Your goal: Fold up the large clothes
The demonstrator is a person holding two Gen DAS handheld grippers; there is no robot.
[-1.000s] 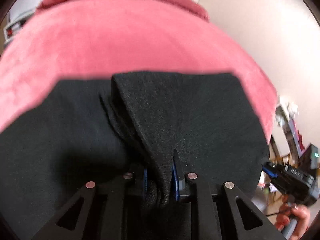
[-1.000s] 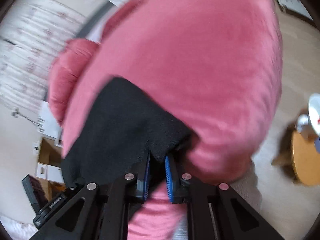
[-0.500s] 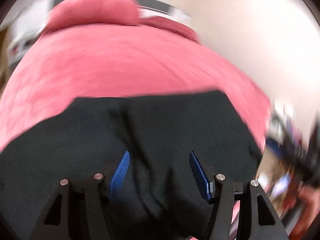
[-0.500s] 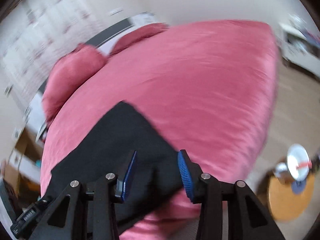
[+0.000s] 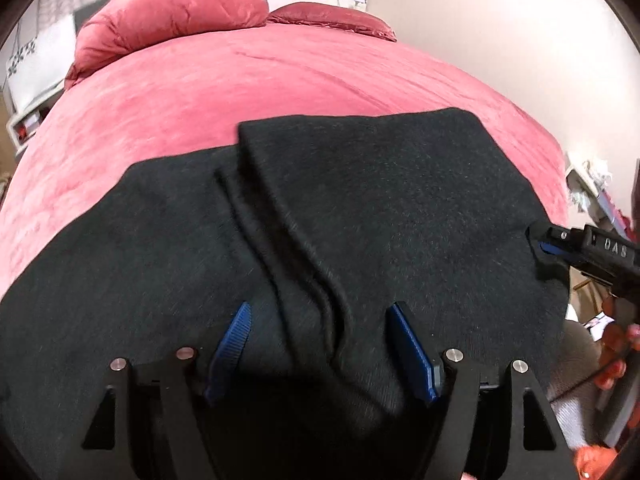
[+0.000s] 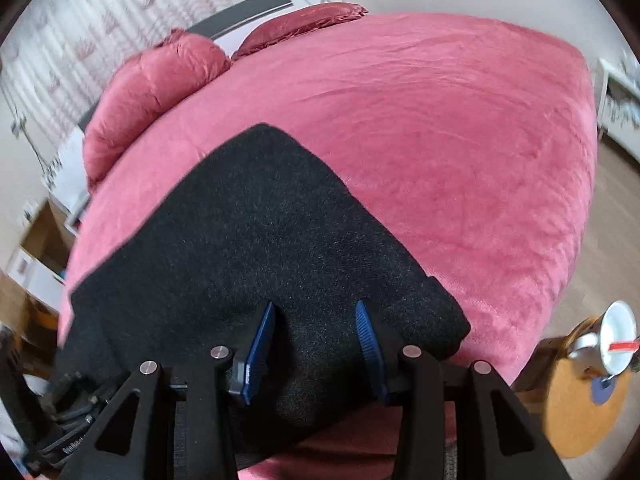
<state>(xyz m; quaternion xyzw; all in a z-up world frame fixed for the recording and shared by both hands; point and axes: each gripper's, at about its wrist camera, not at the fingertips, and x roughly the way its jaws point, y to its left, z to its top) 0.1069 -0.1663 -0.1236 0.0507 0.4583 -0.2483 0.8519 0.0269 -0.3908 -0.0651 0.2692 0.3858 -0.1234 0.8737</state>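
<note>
The black garment [image 5: 360, 220] runs off the lower edge, perhaps folded.

Both grippers let go: the left gripper [image 5: 320, 344] and the right gripper [image 6: 316, 340] (each clamped a second earlier) spread their jaws, leaving the black garment [image 5: 380, 208] flat.

A bed with a pink velvety cover [image 6: 460, 128] fills most of both views. At its head end lie a puffy pink pillow [image 5: 168, 12] and, beside it, a flatter dark-red pillow [image 5: 332, 20], both against a dark headboard [image 6: 248, 12]. Off the bed's right edge, on the wooden floor [image 6: 612, 208], stands a small round wooden side table [image 6: 576, 412] carrying a white cup [image 6: 618, 338]. A patterned curtain [image 6: 100, 28] hangs behind the head end.
</note>
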